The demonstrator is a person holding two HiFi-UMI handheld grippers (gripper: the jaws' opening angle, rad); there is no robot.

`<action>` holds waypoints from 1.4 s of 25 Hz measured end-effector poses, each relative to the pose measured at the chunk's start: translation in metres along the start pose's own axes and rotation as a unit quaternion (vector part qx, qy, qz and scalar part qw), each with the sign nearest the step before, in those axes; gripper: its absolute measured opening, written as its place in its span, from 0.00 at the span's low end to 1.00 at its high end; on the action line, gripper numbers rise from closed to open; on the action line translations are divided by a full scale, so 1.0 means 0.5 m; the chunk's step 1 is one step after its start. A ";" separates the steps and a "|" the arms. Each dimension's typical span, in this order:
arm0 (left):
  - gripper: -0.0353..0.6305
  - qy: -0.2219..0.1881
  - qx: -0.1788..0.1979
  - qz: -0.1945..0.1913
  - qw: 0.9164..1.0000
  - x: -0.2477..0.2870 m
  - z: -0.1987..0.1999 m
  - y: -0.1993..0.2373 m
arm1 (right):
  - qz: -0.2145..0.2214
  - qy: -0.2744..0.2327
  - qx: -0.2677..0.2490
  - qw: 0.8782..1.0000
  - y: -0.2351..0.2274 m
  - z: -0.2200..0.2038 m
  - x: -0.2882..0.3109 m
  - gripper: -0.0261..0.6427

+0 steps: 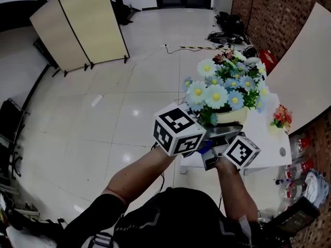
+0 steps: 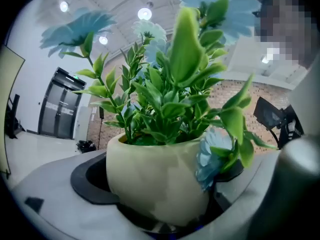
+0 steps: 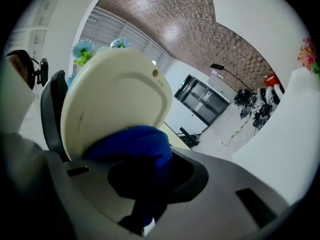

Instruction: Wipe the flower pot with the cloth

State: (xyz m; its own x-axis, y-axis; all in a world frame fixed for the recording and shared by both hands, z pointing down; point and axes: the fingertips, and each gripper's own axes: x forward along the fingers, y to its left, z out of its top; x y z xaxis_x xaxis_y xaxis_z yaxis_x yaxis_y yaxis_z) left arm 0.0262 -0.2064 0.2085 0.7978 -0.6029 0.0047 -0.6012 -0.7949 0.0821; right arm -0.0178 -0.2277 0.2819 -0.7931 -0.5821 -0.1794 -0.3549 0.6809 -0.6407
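Note:
A cream flower pot (image 1: pixel 231 117) full of blue and white artificial daisies (image 1: pixel 222 87) is held up over the white table's near edge. In the left gripper view the pot (image 2: pixel 160 176) sits between the two jaws, and my left gripper (image 2: pixel 165 189) is shut on it. My right gripper (image 1: pixel 214 156) is just below the pot and shut on a blue cloth (image 1: pixel 205 146). In the right gripper view the cloth (image 3: pixel 135 144) is pressed against the pot's pale underside (image 3: pixel 112 101), which is tilted toward the camera.
The white table (image 1: pixel 269 149) stands at the right with a small bunch of red flowers (image 1: pixel 282 117) on it. Plastic bottles (image 1: pixel 300 143) lie on the floor beside it. A folding screen (image 1: pixel 83 25) stands far left on the tiled floor.

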 end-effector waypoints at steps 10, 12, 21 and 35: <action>0.90 -0.018 0.006 0.038 0.999 -0.078 0.004 0.082 | -0.036 -0.002 -0.073 0.997 -0.043 0.007 -0.054 0.13; 0.90 -0.014 0.011 0.044 0.999 -0.090 -0.009 0.096 | -0.047 -0.009 -0.109 0.993 -0.057 0.029 -0.082 0.13; 0.90 0.002 -0.001 0.033 0.999 -0.109 -0.058 0.116 | -0.091 -0.014 -0.228 0.969 -0.051 0.149 -0.141 0.13; 0.90 0.053 0.037 -0.003 0.998 -0.099 -0.263 0.153 | -0.110 0.008 -0.277 0.955 -0.092 0.149 -0.184 0.14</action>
State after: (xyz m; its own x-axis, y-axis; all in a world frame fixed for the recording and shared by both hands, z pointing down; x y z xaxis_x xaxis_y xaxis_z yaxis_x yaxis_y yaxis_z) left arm -0.0533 -0.2286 0.3456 0.7995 -0.5904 0.1103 -0.5948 -0.8039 0.0079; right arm 0.1087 -0.2386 0.2722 -0.6748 -0.7345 -0.0724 -0.7176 0.6759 -0.1680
